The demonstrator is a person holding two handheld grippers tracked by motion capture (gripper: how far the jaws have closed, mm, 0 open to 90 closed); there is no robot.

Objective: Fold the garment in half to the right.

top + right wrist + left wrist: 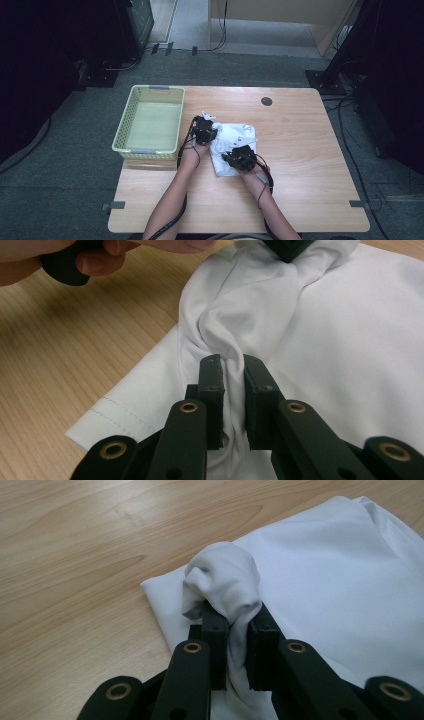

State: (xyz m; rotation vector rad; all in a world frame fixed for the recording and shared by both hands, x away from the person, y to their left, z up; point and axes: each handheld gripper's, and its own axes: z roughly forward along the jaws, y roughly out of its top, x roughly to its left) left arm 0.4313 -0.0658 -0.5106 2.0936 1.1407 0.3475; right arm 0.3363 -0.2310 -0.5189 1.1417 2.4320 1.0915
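A white cloth point(234, 146) lies folded on the wooden table point(300, 150) near its middle. My left gripper point(204, 131) sits at the cloth's left edge, shut on a bunched fold of the white cloth point(226, 577) that bulges above its jaws. My right gripper point(242, 157) is over the cloth's near part, shut on a pinched ridge of the white cloth point(320, 340). In the right gripper view the left hand point(100, 252) and its gripper hold the fabric at the top, and a stitched hem point(117, 410) lies at the lower left.
A pale yellow-green plastic basket point(124, 131) stands at the table's left edge, just left of my left gripper. A dark round hole point(266, 101) marks the far side of the table. Bare wood spreads to the right and near side.
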